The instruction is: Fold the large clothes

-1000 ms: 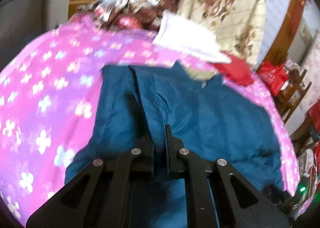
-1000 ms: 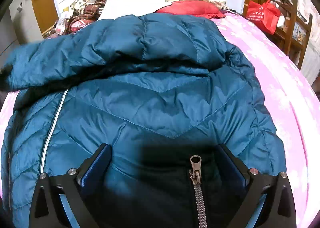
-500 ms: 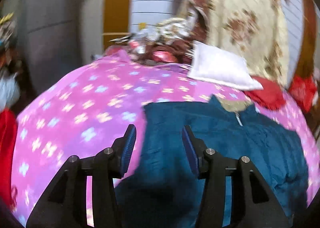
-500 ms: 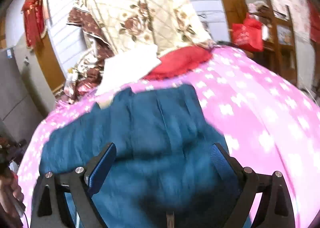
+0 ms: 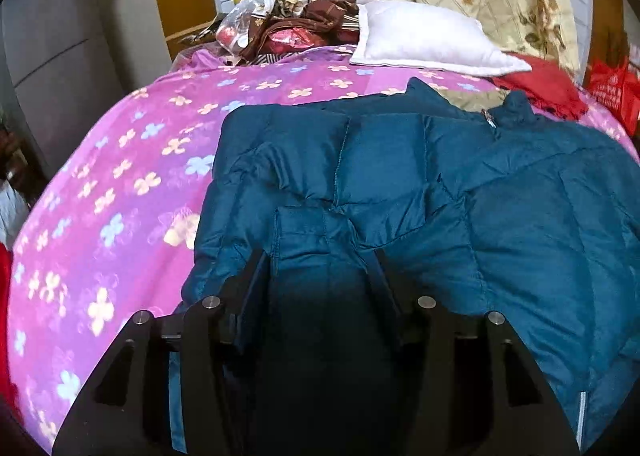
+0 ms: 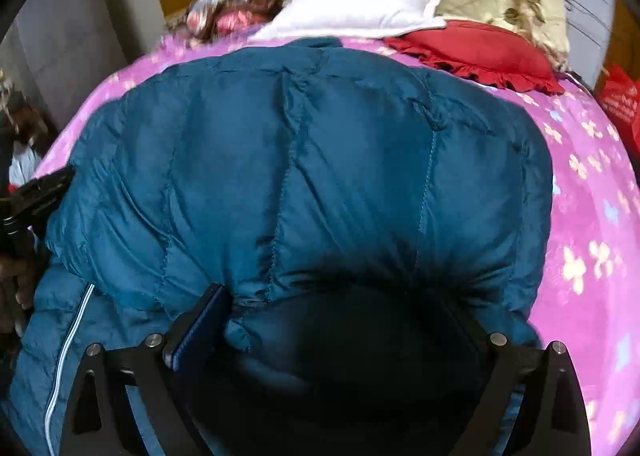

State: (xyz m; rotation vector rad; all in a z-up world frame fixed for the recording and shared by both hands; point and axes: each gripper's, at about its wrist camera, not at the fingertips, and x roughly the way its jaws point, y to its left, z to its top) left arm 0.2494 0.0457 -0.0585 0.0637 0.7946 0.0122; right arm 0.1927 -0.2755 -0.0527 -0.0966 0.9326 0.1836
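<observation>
Left hand-held gripper (image 5: 320, 264) sits low over the teal quilted down jacket (image 5: 460, 192), jaws opening, a folded-in sleeve bulging up between the pads but no pinch visible, so released. Right hand-held gripper (image 6: 340, 308) is wide w/ jaws closing in; the puffy hem bulges between them and brushes the left pad, the right pad is lost in shadow, so no real clamp yet. Jacket lies on the pink flower-print bed cover (image 5: 120, 184), long axis running away from both grippers toward the collar and zip pull (image 5: 489, 119) near the white pillow (image 5: 420, 36) and red ruffled cushion (image 6: 480, 52). Key relation: the hem end is nearest, directly under and ahead of the right gripper, w/ collar end far; the left one is off at the jacket's left edge, its black frame showing at the edge of the right wrist view. So the right looks better placed to take the hem and carry it toward the collar, probably. Vs a sec ago: left was pinched tight on fabric and has let go and dropped; right was at its widest over the front zip and has shifted over a quilted panel.
</observation>
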